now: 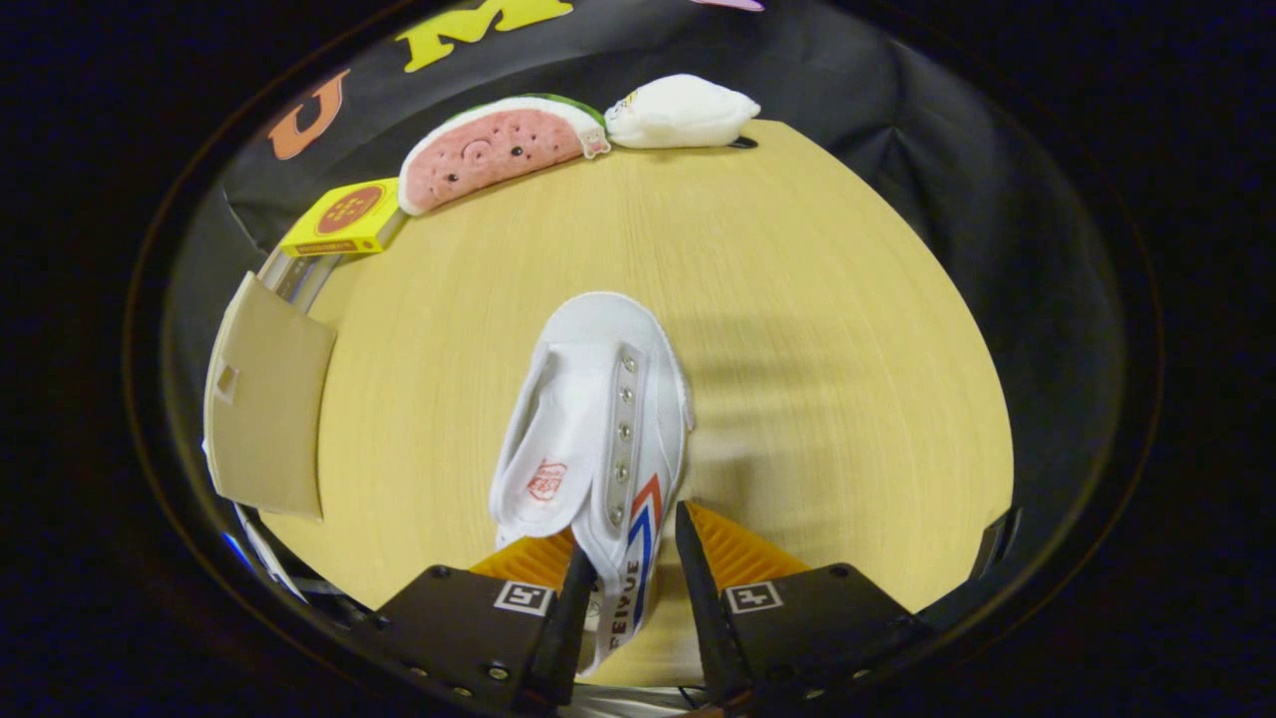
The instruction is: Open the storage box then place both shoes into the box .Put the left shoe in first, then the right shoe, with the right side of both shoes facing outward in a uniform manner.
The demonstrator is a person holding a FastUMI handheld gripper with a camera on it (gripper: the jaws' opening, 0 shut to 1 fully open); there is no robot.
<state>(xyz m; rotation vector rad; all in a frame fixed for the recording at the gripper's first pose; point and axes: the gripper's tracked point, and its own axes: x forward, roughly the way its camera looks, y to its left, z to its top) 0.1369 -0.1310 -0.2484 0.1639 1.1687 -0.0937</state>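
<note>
My hand-held gripper (630, 558): fingers narrowly parted, flanking heel of white shoe (598, 419) | contact unclear | shoe on desk (817, 329)

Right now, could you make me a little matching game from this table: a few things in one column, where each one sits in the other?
Things:
1. shoe
2. watermelon toy
3. yellow box
4. white pouch

Places:
A. at the table's far edge, just beside the watermelon toy's green end
B. heel between the gripper fingers, toe pointing away
C. between the yellow box and the white pouch
D. at the watermelon toy's pink end, nearer the beige lid

Pairs: 1-B, 2-C, 3-D, 4-A
</note>
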